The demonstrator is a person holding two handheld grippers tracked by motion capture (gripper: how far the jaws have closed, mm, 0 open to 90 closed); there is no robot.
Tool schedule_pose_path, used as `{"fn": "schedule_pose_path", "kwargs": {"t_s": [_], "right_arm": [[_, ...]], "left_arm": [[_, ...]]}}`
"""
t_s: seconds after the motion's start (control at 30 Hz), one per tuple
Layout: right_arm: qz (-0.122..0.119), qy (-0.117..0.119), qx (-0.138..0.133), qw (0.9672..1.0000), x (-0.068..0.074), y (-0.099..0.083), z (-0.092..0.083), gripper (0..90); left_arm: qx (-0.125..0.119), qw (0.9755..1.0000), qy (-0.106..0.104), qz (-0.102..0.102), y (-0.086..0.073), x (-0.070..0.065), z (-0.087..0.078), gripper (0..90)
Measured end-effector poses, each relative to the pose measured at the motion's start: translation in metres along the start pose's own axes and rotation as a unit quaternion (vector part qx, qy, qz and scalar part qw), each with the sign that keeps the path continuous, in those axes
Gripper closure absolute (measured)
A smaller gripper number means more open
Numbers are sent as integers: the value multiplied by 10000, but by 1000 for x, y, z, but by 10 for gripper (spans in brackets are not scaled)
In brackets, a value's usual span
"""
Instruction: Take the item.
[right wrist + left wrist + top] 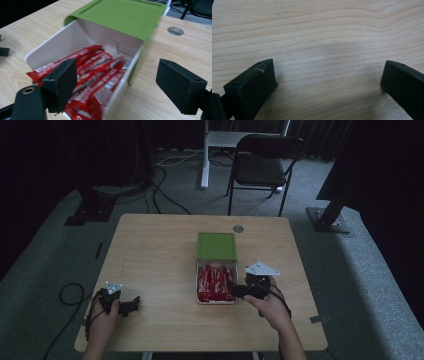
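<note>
A white box [216,301] [60,42] lies in the middle of the table, its green lid [216,245] [125,15] slid back over the far half. Several red snack packets [215,283] [97,75] fill its open near half. My right gripper [234,289] [117,82] is open at the box's right wall, one jaw over the packets, the other outside the wall. My left gripper [134,304] [328,80] rests open at the table's near left corner, bare wood between its jaws.
The wooden table [150,255] has a round cable hole [238,228] [175,30] behind the box. A dark folding chair [265,165] and a white desk leg [204,155] stand beyond the table. Cables [70,292] lie on the grey carpet to the left.
</note>
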State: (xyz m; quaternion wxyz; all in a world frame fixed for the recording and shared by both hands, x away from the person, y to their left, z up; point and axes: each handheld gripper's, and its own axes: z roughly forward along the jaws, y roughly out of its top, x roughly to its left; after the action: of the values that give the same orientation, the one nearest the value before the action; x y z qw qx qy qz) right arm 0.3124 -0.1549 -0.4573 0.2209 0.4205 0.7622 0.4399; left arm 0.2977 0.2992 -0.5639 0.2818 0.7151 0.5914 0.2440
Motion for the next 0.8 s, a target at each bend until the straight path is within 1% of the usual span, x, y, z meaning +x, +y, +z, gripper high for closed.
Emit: {"fn": "schedule_pose_path", "kwargs": {"t_s": [0.17, 0.3, 0.4, 0.47, 0.57, 0.63, 0.8], "right_arm": [[-108, 137, 31, 9998, 13, 4, 8, 170], [-124, 237, 34, 9996, 23, 7, 16, 170], [-119, 283, 41, 9995, 26, 8, 19, 170], [-186, 336, 71, 9992, 33, 9, 24, 170], [-187, 338, 114, 9992, 37, 9, 31, 171], [-157, 313, 134, 9993, 38, 9, 36, 190], [-123, 360, 184, 9991, 44, 8, 44, 203]], "left_arm": [[2, 10000, 0, 1, 0, 0, 0, 4], [2, 10000, 0, 0, 0, 0, 0, 4], [-1, 10000, 0, -1, 0, 0, 0, 4], [1, 10000, 0, -2, 0, 0, 0, 4], [2, 10000, 0, -1, 0, 0, 0, 4], [4, 10000, -1, 0, 0, 0, 0, 4], [4, 10000, -1, 0, 0, 0, 0, 4]]}}
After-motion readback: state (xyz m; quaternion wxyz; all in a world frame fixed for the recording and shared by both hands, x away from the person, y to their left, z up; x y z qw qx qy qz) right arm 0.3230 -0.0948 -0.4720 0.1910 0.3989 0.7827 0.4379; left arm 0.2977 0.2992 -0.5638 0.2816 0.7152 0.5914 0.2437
